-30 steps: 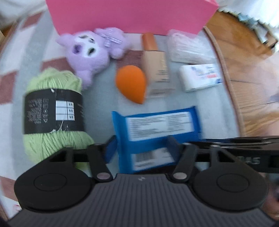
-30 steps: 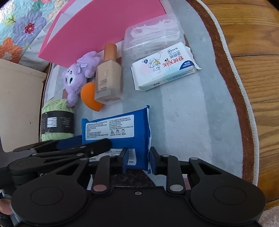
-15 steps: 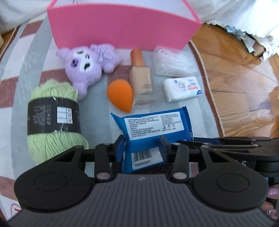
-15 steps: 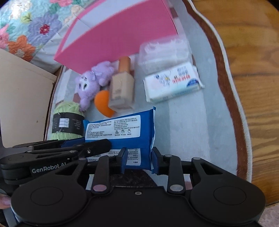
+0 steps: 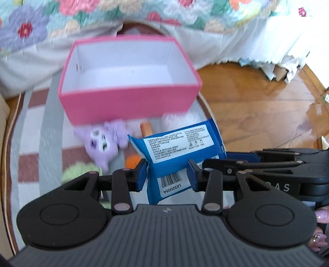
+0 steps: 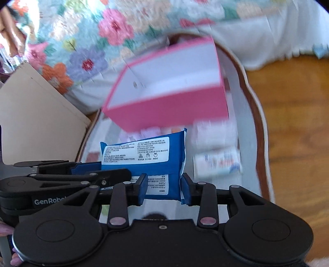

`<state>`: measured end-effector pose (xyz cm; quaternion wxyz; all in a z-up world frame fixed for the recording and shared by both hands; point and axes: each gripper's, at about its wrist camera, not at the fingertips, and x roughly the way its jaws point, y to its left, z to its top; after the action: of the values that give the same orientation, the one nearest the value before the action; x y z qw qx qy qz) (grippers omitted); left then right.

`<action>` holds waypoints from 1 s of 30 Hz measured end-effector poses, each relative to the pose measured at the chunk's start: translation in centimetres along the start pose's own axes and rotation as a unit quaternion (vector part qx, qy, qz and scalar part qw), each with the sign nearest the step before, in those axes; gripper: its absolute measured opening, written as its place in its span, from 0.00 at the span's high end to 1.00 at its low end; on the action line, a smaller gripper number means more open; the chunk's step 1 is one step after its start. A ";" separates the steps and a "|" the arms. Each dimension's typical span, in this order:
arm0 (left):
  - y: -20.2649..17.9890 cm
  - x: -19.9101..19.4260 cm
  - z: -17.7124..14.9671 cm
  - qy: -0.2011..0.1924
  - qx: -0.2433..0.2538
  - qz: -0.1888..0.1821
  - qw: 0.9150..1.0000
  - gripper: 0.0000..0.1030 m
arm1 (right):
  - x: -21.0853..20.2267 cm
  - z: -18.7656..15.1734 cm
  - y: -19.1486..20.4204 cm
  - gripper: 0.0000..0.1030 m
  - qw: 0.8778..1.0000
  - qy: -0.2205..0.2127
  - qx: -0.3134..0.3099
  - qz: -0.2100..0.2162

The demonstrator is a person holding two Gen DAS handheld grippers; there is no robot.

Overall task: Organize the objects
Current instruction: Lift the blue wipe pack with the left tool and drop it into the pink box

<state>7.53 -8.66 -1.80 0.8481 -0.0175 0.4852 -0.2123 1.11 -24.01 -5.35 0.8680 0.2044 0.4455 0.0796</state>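
A blue wipes pack (image 5: 176,143) with a white label hangs in the air, lifted off the rug. My left gripper (image 5: 167,174) is shut on its near left end by the barcode. My right gripper (image 6: 164,184) grips the near right end; its jaws are opening a little, with the pack between the pads and touching both. Beyond the pack stands an open pink box (image 5: 127,106) with a bare white inside. Each gripper shows from the side at the edge of the other's view.
On the striped rug (image 5: 30,143) under the pack lie a purple plush (image 5: 100,145), an orange sponge (image 5: 132,161), green yarn (image 5: 76,170), a foundation bottle (image 5: 146,127) and a white tissue pack (image 6: 218,164). Wood floor (image 5: 257,102) is right, a floral quilt (image 5: 144,12) behind, beige cardboard (image 6: 30,123) left.
Both grippers have risen together with the blue pack, lifting it off the rug. The views tipped up, so the pink box's open inside and the quilt now show.
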 end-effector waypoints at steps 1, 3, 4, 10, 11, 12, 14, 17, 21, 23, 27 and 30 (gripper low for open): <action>0.1 -0.4 0.8 -0.005 0.000 -0.004 1.000 0.61 | -0.4 0.8 0.5 0.59 1.000 -0.008 -0.010 -0.005; 0.2 -1.2 2.4 -0.017 -0.002 -0.009 1.000 0.62 | -1.3 2.2 1.3 0.59 0.999 -0.027 -0.029 -0.014; 0.2 -1.6 2.9 -0.027 0.002 -0.008 1.000 0.62 | -1.7 2.9 1.6 0.59 0.999 -0.035 -0.036 -0.016; 0.5 -1.8 6.8 -0.054 0.010 -0.008 0.998 0.62 | -1.9 6.8 2.1 0.59 0.996 -0.061 -0.054 -0.018; 0.6 -1.6 7.4 -0.057 0.016 -0.008 0.998 0.63 | -1.9 7.5 2.2 0.59 0.996 -0.065 -0.060 -0.021; 0.7 -1.3 8.2 -0.060 0.022 -0.003 0.998 0.63 | -1.8 8.3 2.4 0.59 0.995 -0.067 -0.070 -0.025; 0.8 -0.6 9.7 -0.064 0.019 0.004 0.998 0.64 | -1.3 10.0 3.0 0.62 0.993 -0.065 -0.098 -0.033; 1.4 0.6 12.2 -0.076 0.014 0.004 0.997 0.63 | 0.0 12.8 3.1 0.64 0.990 -0.063 -0.114 -0.051; 3.1 4.2 16.0 -0.074 -0.001 -0.003 0.997 0.63 | 2.9 16.0 2.2 0.65 0.990 -0.041 -0.118 -0.068; 4.0 6.8 17.4 -0.075 -0.004 -0.013 0.997 0.61 | 4.8 16.9 1.7 0.65 0.988 -0.032 -0.125 -0.084; 7.6 12.6 19.4 -0.061 -0.057 -0.050 0.995 0.63 | 10.4 18.4 0.2 0.65 0.983 -0.003 -0.138 -0.125; 10.6 16.0 19.9 -0.030 -0.123 -0.071 0.989 0.63 | 13.9 19.2 -0.6 0.67 0.980 0.029 -0.142 -0.138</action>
<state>34.75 -8.60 -6.85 0.8362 -0.1627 0.4797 -0.2104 24.73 -25.57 -5.94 0.8775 0.0126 0.4787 0.0273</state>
